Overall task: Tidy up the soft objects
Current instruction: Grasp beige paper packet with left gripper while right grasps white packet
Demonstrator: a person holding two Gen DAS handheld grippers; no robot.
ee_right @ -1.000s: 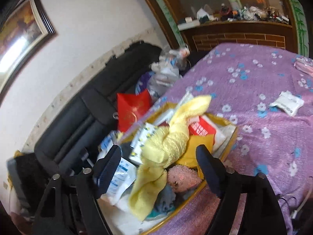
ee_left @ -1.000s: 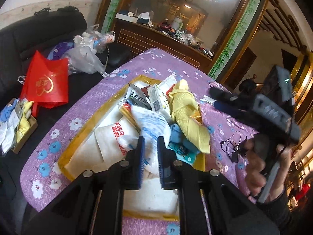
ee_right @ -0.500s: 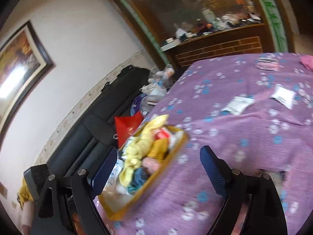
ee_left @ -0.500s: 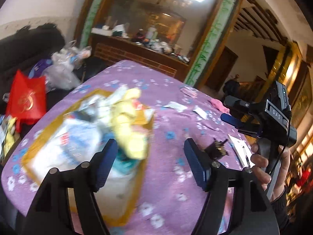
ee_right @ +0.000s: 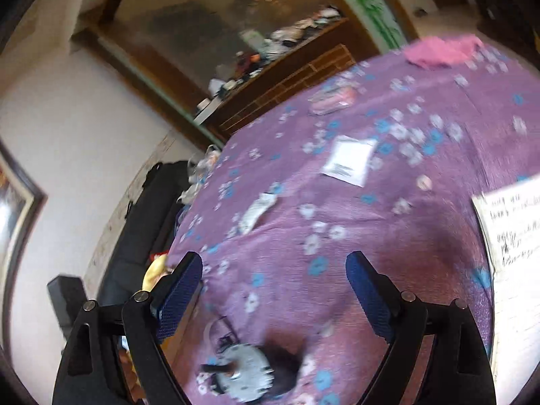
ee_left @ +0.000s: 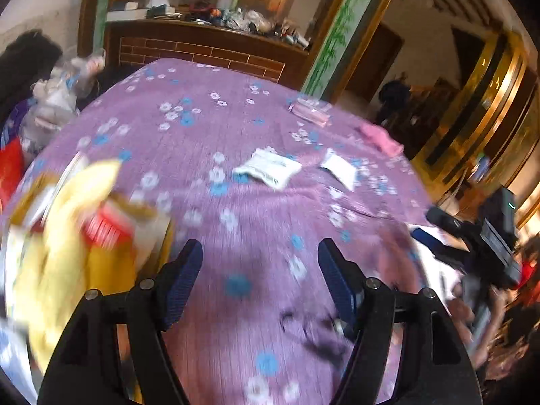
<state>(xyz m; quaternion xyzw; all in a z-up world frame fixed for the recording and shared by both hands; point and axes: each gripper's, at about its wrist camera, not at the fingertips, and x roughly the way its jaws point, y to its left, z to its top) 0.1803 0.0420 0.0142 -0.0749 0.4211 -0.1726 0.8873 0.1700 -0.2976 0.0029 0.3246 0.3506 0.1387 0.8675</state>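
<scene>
My left gripper [ee_left: 260, 256] stands open over the bare purple flowered tablecloth [ee_left: 202, 128], nothing between its fingers. At its left, blurred, a yellow towel [ee_left: 67, 219] lies on the packets piled in the yellow tray [ee_left: 165, 236]. My right gripper [ee_right: 273, 266] is open too and empty; in the left wrist view the right gripper [ee_left: 430, 226] shows at the right edge, held by a hand. Loose on the cloth ahead lie two white packets [ee_left: 268, 168] [ee_left: 339, 168], a pink packet [ee_right: 332, 99] and a pink cloth [ee_right: 438, 50].
A round grey device with a black cable [ee_right: 243, 374] lies just under the right gripper. A written paper sheet [ee_right: 513, 219] lies at the table's right. A black sofa [ee_right: 152, 209] with bags stands beyond the left edge. A cluttered brick counter [ee_left: 202, 54] is behind the table.
The left gripper has opened from nearly shut. Both grippers have swung right, away from the tray and over the table's middle; the tray has slid to the left edge of both views.
</scene>
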